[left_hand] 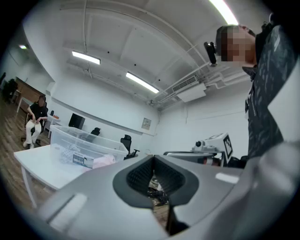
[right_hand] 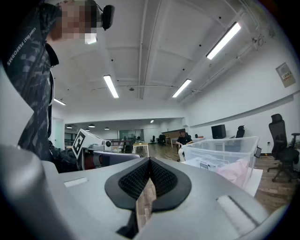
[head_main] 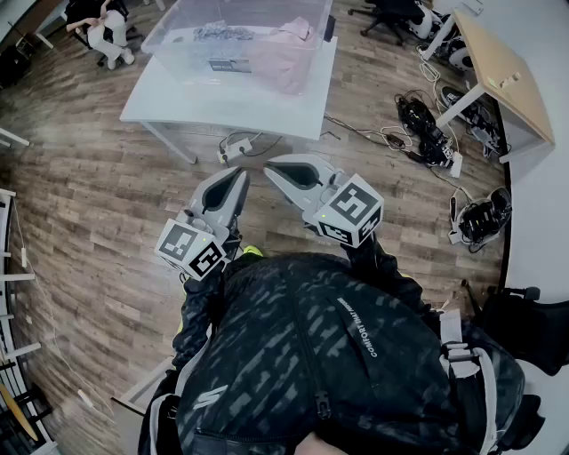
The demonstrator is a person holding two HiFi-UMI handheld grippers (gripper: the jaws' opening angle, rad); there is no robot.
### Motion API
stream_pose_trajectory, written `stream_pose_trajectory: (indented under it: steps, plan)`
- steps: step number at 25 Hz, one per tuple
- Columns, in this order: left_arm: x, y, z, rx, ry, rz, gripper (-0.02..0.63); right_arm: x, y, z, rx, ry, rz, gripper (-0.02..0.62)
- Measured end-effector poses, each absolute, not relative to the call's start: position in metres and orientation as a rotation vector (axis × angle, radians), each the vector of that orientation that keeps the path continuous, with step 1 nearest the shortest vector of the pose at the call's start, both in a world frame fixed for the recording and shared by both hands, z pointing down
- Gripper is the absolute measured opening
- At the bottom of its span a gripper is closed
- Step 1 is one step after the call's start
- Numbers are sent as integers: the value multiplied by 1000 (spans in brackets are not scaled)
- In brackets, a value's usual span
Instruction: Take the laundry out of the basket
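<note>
Two grippers are held level in front of the person's chest: the left gripper (head_main: pixel 242 175) and the right gripper (head_main: pixel 270 165), each with its jaws pressed together on nothing. Well beyond both sets of fingertips, the clear basket (head_main: pixel 191 22) sits on a white table (head_main: pixel 178 93) (pink laundry (head_main: pixel 286 58) heaped inside it).

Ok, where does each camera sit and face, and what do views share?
Head view: on the head, steeply down at table and clear bin; jacket, left gripper, right gripper show.
Left gripper view: on that gripper, level along its shut jaws; bin left, jacket and right gripper right.
Right gripper view: on that gripper, level along shut jaws; bin right, left gripper left.
Shared: bin with pink laundry.
</note>
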State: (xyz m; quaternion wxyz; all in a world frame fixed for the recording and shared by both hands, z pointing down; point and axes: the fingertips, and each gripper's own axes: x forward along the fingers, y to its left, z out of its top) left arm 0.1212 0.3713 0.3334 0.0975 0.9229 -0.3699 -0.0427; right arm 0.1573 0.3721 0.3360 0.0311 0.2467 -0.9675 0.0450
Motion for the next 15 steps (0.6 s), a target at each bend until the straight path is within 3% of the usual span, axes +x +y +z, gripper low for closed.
stream_pose_trajectory:
  steps: [15]
  plan:
    - [110, 374, 340, 2682, -1137, -150, 11, 164, 358, 338, 787, -3062, 342, -3]
